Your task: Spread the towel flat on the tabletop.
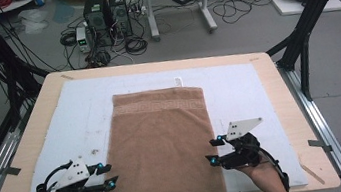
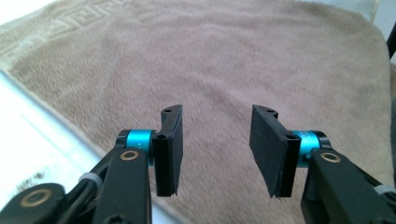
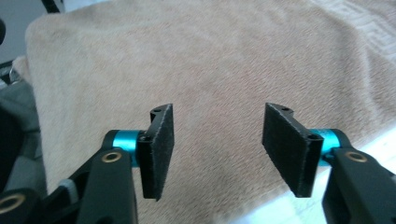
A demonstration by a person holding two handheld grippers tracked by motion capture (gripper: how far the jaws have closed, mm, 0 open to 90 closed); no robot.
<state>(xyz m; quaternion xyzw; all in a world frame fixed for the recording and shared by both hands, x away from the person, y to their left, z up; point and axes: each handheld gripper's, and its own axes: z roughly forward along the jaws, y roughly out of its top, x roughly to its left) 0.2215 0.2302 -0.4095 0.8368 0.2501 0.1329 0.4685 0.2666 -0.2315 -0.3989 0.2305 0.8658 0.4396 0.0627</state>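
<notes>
Nearest to me in the high view are my two hands at the table's near edge, each holding its tongs. My left tongs (image 1: 109, 174) sit at the left edge of the brown towel (image 1: 163, 147), my right tongs (image 1: 213, 151) at its right edge, both pointing inward over the cloth. In the left gripper view the black pads (image 2: 171, 149) stand apart with nothing between them, the towel's pile lying below; the right gripper view shows the same, pads (image 3: 158, 151) spread and bare, so both tongs are released. The towel lies flat and folded lengthwise on the white foam sheet (image 1: 238, 91) that covers the table (image 1: 43, 101), its patterned band at the far end and its near end hanging over the front edge.
</notes>
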